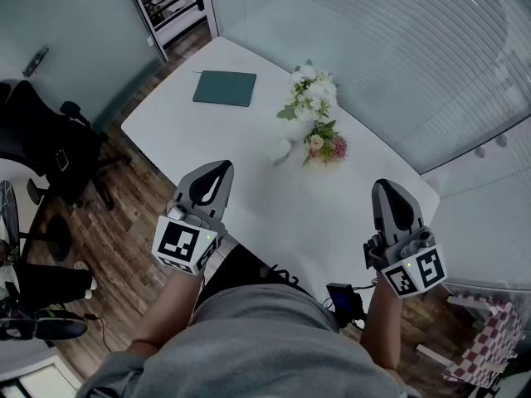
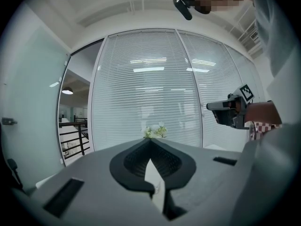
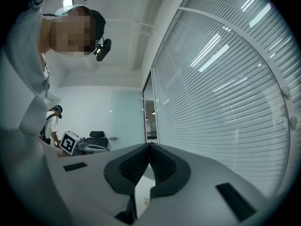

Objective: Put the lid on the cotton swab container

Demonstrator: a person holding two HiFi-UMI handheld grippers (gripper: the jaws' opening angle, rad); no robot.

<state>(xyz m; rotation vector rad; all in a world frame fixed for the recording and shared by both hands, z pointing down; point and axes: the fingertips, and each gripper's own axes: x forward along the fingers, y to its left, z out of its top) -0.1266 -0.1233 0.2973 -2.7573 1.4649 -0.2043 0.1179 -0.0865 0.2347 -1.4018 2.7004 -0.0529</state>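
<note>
white table (image 1: 207, 131) | green folder (image 1: 225, 88) near its far corner | flowers (image 1: 314, 106) mid-table | black chair (image 1: 50, 143) at left

The small pale thing (image 1: 282, 150) lying just beside the flowers (image 1: 314, 98) on the tabletop (image 1: 249, 131) is too small to identify. The tabletop's near edge is hidden under the person's grey shirt (image 1: 265, 347), which also covers part of a dark device (image 1: 342, 301). A black chair (image 1: 50, 143) is cut off by the left edge, and a checkered cloth (image 1: 489, 338) by the lower right corner. In the left gripper view, the left gripper's (image 2: 150, 140) own body hides the tabletop and all but the tops of the flowers. The rear of the right gripper (image 2: 209, 106) is lost behind the person's arm (image 2: 263, 113). In the right gripper view, only the marker cube (image 3: 70, 142) of the left gripper shows.
</note>
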